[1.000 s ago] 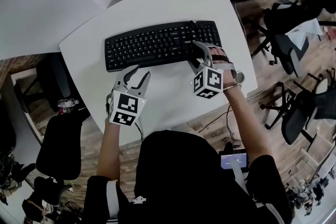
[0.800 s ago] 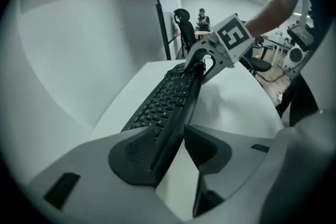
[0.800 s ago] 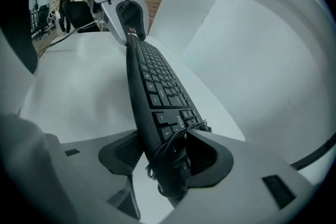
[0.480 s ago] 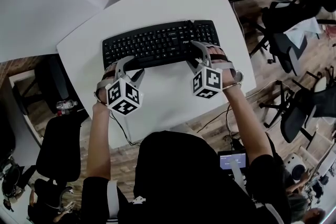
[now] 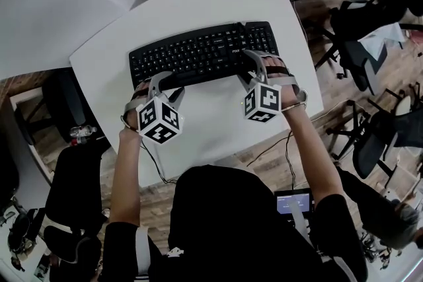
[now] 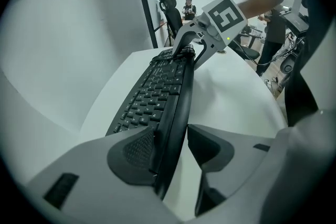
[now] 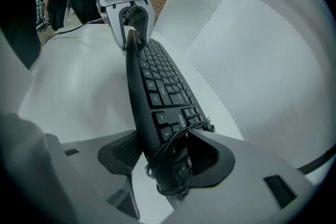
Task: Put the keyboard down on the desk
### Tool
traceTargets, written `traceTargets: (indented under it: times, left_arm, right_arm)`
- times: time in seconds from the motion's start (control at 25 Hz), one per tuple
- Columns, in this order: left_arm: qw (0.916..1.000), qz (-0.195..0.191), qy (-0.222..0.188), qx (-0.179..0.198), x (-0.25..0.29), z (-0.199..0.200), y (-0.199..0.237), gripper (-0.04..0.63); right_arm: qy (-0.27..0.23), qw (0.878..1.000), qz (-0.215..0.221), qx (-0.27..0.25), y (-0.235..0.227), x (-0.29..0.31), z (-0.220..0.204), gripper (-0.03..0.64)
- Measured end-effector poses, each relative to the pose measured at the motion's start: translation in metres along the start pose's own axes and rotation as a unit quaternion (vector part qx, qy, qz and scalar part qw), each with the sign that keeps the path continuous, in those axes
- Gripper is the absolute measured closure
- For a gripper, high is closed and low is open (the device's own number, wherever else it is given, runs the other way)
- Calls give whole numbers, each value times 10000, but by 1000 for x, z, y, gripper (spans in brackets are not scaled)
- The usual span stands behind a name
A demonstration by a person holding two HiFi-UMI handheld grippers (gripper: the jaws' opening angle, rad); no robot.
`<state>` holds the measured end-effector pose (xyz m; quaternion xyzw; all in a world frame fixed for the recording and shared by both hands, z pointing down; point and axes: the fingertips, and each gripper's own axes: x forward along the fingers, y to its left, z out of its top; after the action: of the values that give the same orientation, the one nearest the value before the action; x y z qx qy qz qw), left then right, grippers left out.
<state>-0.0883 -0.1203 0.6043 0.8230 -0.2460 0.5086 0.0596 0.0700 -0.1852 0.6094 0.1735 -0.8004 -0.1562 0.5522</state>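
Desk chair (image 5: pixel 76 188), black, sits at 8 o'clock in the head view, off the white desk (image 5: pixel 211 3).

Left gripper (image 5: pixel 165 82), marker cube (image 5: pixel 158 119) toward the person, meets the keyboard's near-left corner, at about 7 o'clock of it. In the left gripper view (image 6: pixel 170 147) the jaws have just been opening. They stand apart with the keyboard's front edge (image 6: pixel 176 113) between them: one pad lies against the key side, the other stands clear with a gap.

Keyboard (image 5: pixel 198 53), black, full size, lies over the desk's middle, keys up, its long axis running 9 to 3 o'clock with the right end slightly higher in the frame. Whether its whole underside rests on the top, I cannot tell.

Right gripper (image 5: pixel 250 66), with its cube (image 5: pixel 262 102), is at the keyboard's near-right corner, about 4 o'clock of it. In the right gripper view (image 7: pixel 163 157) the jaws are clamped on that end of the keyboard (image 7: pixel 157 81), one pad on the keys, one on the underside. A thin black cable (image 7: pixel 157 162) loops round the pinched end.

Office chairs (image 5: pixel 360 56) stand on the wood floor at 3 o'clock.
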Motion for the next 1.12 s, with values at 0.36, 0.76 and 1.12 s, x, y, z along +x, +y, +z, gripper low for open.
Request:
traceTargets:
  times: [0.36, 0.76, 1.12]
  left_arm:
    - [9998, -52, -39, -167, 9, 0, -2, 388]
    - [9993, -180, -83, -302, 16, 2, -2, 389]
    - [9975, -322, -173, -597, 19, 5, -6, 389]
  right_arm:
    - [149, 9996, -34, -257, -2, 12, -6, 344]
    - [285, 9988, 403, -68, -3, 19, -10, 325]
    - [391, 9967, 702, 126, -3, 20, -10, 309]
